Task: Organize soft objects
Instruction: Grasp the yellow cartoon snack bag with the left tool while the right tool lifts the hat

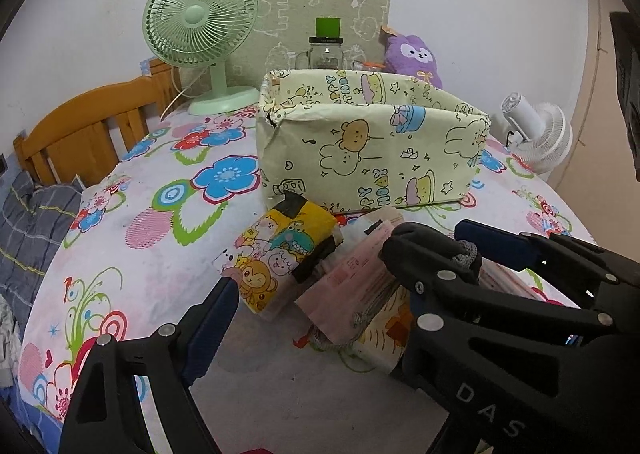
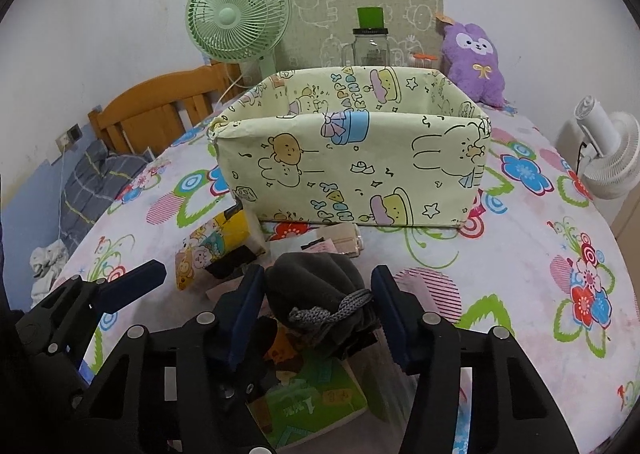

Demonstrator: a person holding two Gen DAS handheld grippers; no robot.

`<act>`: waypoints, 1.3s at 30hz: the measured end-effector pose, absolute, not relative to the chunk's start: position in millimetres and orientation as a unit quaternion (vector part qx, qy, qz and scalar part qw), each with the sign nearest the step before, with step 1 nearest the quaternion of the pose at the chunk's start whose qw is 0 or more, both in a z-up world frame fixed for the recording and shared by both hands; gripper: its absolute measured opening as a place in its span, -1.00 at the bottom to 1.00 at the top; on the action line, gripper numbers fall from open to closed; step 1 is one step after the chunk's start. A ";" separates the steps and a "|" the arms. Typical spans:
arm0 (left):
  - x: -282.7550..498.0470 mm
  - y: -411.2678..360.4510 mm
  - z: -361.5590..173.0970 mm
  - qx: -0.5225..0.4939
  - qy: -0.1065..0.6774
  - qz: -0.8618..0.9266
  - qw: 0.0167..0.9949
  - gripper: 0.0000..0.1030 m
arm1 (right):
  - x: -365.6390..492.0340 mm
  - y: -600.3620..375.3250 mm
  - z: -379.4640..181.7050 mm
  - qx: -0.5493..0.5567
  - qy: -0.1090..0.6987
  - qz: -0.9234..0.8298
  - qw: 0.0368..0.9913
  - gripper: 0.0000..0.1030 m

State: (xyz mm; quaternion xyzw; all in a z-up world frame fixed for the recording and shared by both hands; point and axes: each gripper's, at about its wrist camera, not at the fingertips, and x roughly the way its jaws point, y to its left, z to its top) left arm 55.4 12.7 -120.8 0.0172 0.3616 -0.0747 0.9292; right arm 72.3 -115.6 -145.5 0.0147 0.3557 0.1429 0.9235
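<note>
My right gripper (image 2: 318,308) is closed on a dark grey drawstring pouch (image 2: 316,286); both blue pads (image 2: 248,310) press its sides, and its grey cord (image 2: 332,312) hangs knotted at the front. The pouch is lifted just above the pile of soft packs on the bed. My left gripper (image 1: 320,278) stands open with nothing between its fingers; its left pad (image 1: 212,318) sits just beside the cartoon-print tissue pack (image 1: 280,254), though I cannot tell whether it is touching.

Pile contents, as far as visible: the cartoon-print tissue pack at the left, a pink pack (image 1: 356,286) beside it, and a green-printed pack (image 2: 316,398) under my right gripper. Other items lie beneath, too covered to identify.

The yellow paper-covered box (image 2: 352,158), printed with bears and rabbits, stands upright and open-topped directly behind the pile, near it. From these angles its interior floor is not visible.

Surroundings: floral bedsheet (image 2: 520,262); a green fan (image 1: 202,18) at the rear left; a glass jar (image 1: 326,50) with a green item above it behind the box; a purple plush toy (image 2: 474,58) at the rear right; a white fan (image 2: 610,150) at the right edge; a wooden headboard (image 1: 80,126) at the left.
</note>
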 end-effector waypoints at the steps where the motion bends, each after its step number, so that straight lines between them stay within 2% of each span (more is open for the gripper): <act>1: 55.7 12.6 -119.8 0.017 0.360 -0.075 0.930 0.75 | 71.9 -115.2 -144.6 0.015 0.355 0.143 0.924 0.04; 7: 60.7 12.5 -111.3 0.025 0.353 -0.063 0.933 0.76 | 74.9 -112.9 -136.4 0.019 0.342 0.139 0.929 0.00; 14: 74.4 21.5 -105.0 0.020 0.349 -0.053 0.935 0.76 | 83.1 -118.4 -129.1 0.039 0.333 0.123 0.934 -0.17; 15: 76.8 22.3 -105.4 0.022 0.349 -0.051 0.935 0.76 | 84.5 -119.0 -128.8 0.042 0.334 0.121 0.934 -0.29; 16: 78.6 22.6 -106.0 0.024 0.351 -0.050 0.935 0.76 | 85.5 -119.0 -129.0 0.042 0.335 0.121 0.933 -0.54; 17: 81.0 23.0 -106.7 0.025 0.352 -0.049 0.934 0.76 | 87.3 -118.7 -129.5 0.042 0.338 0.121 0.932 -0.57; 28: 100.7 30.8 -118.7 0.020 0.367 -0.047 0.929 0.77 | 98.4 -114.6 -135.7 0.043 0.349 0.123 0.928 -0.56; 30: 104.5 34.4 -123.0 0.016 0.373 -0.043 0.927 0.77 | 100.3 -113.7 -138.2 0.042 0.352 0.121 0.927 -0.52; 31: 105.1 35.2 -124.4 0.015 0.376 -0.042 0.926 0.77 | 101.5 -113.1 -139.8 0.040 0.354 0.118 0.927 -0.42; 32: 106.6 36.5 -126.9 0.012 0.380 -0.042 0.924 0.77 | 102.5 -112.9 -140.7 0.039 0.356 0.115 0.927 -0.28; 33: 108.0 37.4 -128.4 0.011 0.384 -0.041 0.922 0.77 | 104.3 -112.9 -143.0 0.041 0.361 0.114 0.925 0.09; 34: 109.7 38.0 -130.1 0.011 0.388 -0.040 0.921 0.77 | 105.6 -113.9 -145.2 0.046 0.364 0.116 0.923 0.25; 39: 114.6 39.8 -137.9 0.000 0.406 -0.042 0.913 0.57 | 111.0 -115.1 -153.8 0.052 0.376 0.105 0.919 0.25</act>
